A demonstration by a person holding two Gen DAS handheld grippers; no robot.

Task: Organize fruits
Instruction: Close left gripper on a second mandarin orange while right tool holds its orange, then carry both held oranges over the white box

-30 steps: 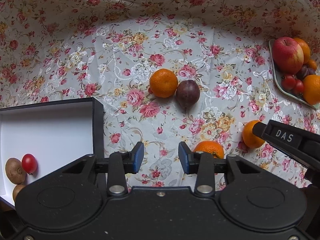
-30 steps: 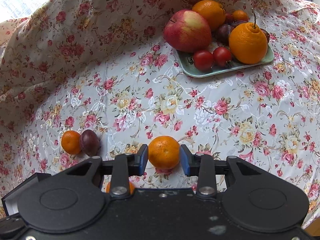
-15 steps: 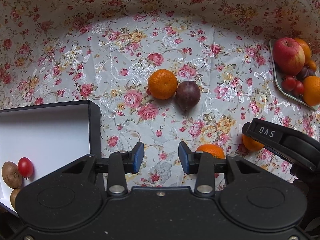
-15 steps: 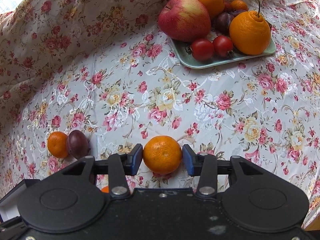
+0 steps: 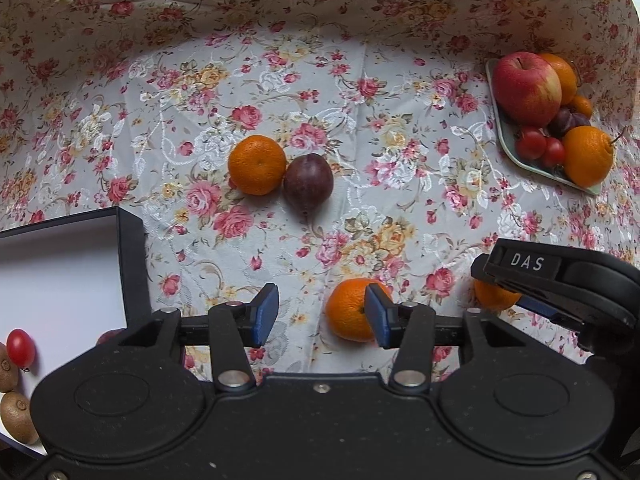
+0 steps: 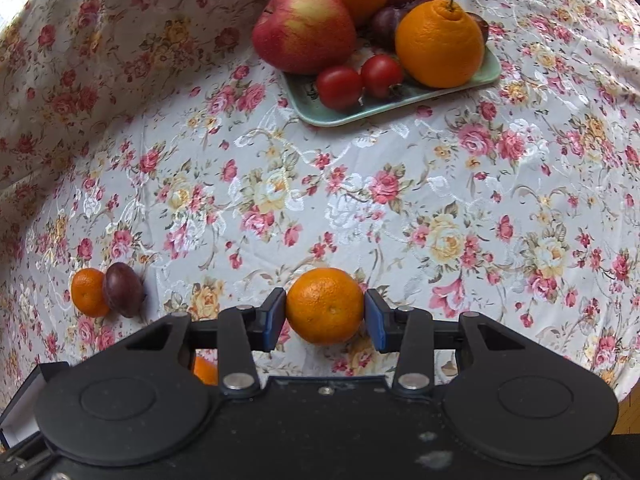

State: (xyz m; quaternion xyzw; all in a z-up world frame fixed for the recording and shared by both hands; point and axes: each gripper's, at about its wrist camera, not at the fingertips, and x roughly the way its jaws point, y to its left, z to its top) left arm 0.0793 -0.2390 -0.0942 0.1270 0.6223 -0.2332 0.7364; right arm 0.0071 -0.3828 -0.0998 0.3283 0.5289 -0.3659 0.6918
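Cream-white tablecloth [image 6: 360, 184] over the worktop, scattered with pink and red roses, yellow blooms and pale woven swirls

Bright orange mandarin [image 6: 325, 305] between blue pads [image 6: 273, 319] on a matte black right hand-held gripper [image 6: 325, 320]; white letters "DAS" on its black body in the left view

Black left hand-held gripper [image 5: 322, 316], same blue pads [image 5: 265, 312]; another orange mandarin [image 5: 350, 310] beside it

Orange mandarin [image 5: 257, 164] touching a dark purple plum [image 5: 308, 183]

Pale green tray [image 6: 384, 106]: red apple [image 6: 304, 29] with yellow streaks, two glossy red tomatoes [image 6: 340, 87], deep orange citrus [image 6: 439, 44], dark plums

Black box [image 5: 132, 264] with white inside; red tomato [image 5: 21, 349] and brown fuzzy kiwis [image 5: 16, 416] there
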